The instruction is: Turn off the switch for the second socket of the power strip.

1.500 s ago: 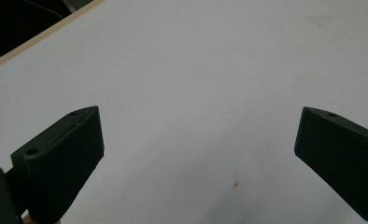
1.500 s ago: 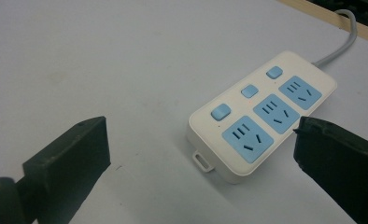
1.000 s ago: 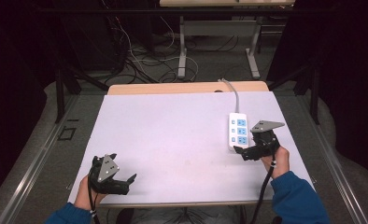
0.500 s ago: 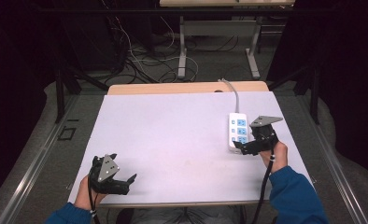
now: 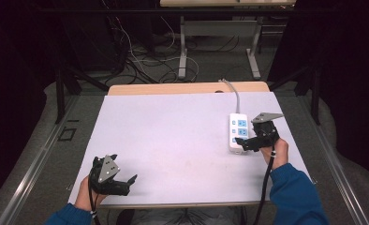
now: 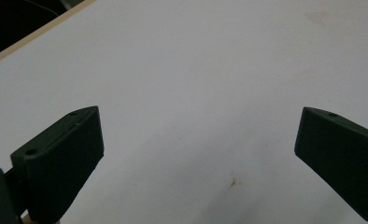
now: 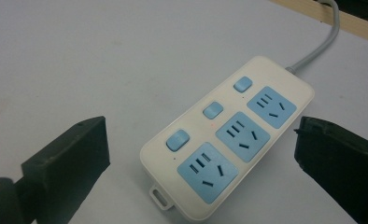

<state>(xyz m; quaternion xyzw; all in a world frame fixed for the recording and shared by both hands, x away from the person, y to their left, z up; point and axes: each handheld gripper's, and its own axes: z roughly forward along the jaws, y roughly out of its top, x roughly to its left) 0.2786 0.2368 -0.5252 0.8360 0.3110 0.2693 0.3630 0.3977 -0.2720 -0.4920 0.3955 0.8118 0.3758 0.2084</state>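
Bench [image 5: 173, 136] has a white top with a wood edge at the far side. A white strip [image 5: 237, 131] lies flat on the right part of it, long axis running away from the person, and its grey cord [image 5: 233, 96] leaves the far end toward the wood edge.

In the right gripper view the strip [image 7: 229, 135] shows three blue sockets in a row with three blue switches beside them, plus a small tab at the near end.

Right tool [image 5: 244, 142] sits at the near right end of the strip, held by the right hand [image 5: 277, 152] in a blue sleeve, grey plate on top. Jaws are wide apart, nothing between the pads. In its own view the right tool [image 7: 201, 154] frames the near end of the strip, one jaw on each side. Can't tell if they touch it; looks like a gap on both sides.

Left tool [image 5: 125, 183] is near the front left edge of the bench, well apart from the strip, held by the left hand [image 5: 86, 194]. In its own view the left tool [image 6: 198, 149] has jaws spread wide over bare white bench top, gripping nothing. A small brown speck marks the surface between them.
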